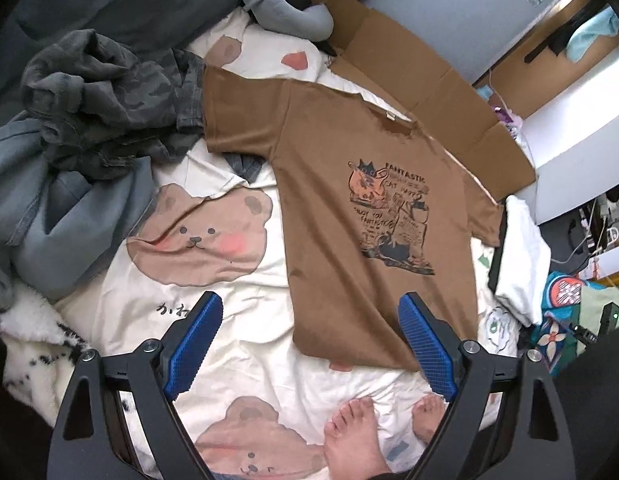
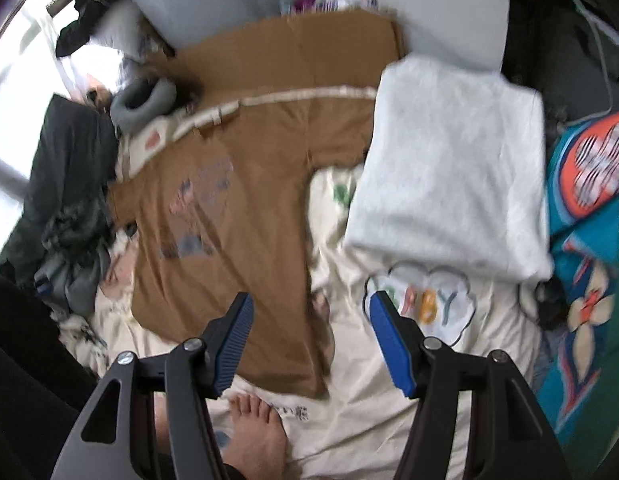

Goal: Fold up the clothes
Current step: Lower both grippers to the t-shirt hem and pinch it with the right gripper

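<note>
A brown T-shirt (image 1: 341, 216) with a dark cat print lies spread flat, front up, on a cream bear-print bedsheet (image 1: 237, 320). It also shows in the right wrist view (image 2: 229, 216), blurred. My left gripper (image 1: 309, 316) is open and empty, held above the shirt's bottom hem. My right gripper (image 2: 309, 316) is open and empty, above the shirt's lower right edge and the sheet. A folded white garment (image 2: 453, 168) lies to the right of the shirt; it shows in the left wrist view (image 1: 521, 256) too.
A heap of grey and camouflage clothes (image 1: 101, 112) lies left of the shirt. Flattened cardboard (image 1: 421, 80) and a grey neck pillow (image 1: 285, 4) lie beyond it. A teal patterned bag (image 2: 589, 240) is at the right. The person's bare feet (image 1: 357, 440) stand on the sheet.
</note>
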A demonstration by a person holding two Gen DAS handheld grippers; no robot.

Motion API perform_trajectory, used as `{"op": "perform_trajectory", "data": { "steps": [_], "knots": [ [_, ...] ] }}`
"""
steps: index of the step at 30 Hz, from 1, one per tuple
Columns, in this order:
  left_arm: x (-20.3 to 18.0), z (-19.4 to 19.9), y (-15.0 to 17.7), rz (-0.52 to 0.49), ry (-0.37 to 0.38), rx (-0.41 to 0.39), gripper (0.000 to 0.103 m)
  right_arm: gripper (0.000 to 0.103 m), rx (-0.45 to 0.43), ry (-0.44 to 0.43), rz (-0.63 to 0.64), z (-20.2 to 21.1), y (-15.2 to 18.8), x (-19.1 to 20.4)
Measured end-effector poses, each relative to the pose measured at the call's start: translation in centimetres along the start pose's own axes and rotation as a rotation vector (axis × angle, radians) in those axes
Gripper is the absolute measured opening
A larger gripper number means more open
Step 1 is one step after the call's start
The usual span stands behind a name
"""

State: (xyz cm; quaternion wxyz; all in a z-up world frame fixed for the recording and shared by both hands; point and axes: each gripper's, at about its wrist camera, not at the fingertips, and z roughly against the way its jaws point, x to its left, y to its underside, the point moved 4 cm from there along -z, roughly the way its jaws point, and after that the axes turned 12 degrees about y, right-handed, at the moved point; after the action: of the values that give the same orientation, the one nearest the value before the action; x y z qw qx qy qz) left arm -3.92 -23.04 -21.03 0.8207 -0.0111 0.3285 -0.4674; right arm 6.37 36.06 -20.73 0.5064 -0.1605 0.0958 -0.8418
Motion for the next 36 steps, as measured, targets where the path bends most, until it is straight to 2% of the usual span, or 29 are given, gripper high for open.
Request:
{"op": "perform_trajectory", "data": {
  "steps": [3,8,17,29,30,31,33,36],
  "knots": [
    [0.2,-1.9,0.5,-0.008,-0.003,0.024,0.090,0.058,0.051,-0.019,-0.032,-3.1,1.7,-0.1],
    [1.2,-5.4,2.2,0.013,-0.009,0.106,0.090,0.054,0.113,-0.027,-0.073,-7.5,4.1,-0.6],
    [2.4,-10.4,5.1,0.062,-0.002,0.211,0.089,0.039,0.238,-0.015,-0.050,-12.8,8.2,-0.6],
    [4.4,-15.9,7.4,0.108,0.023,0.289,0.089,0.038,0.377,-0.015,-0.002,-17.6,12.3,1.2],
    [4.4,-16.3,7.5,0.104,0.026,0.294,0.085,0.038,0.385,-0.013,0.001,-17.9,12.6,1.3],
    [4.3,-16.7,7.7,0.096,0.031,0.303,0.074,0.038,0.393,-0.012,0.004,-18.2,12.8,1.4],
    [4.0,-17.5,8.0,0.083,0.040,0.325,0.063,0.038,0.409,-0.009,0.011,-18.7,13.3,1.6],
    [3.8,-18.6,8.6,0.068,0.051,0.353,0.060,0.038,0.434,-0.004,0.020,-19.5,14.0,1.9]
  ]
}}
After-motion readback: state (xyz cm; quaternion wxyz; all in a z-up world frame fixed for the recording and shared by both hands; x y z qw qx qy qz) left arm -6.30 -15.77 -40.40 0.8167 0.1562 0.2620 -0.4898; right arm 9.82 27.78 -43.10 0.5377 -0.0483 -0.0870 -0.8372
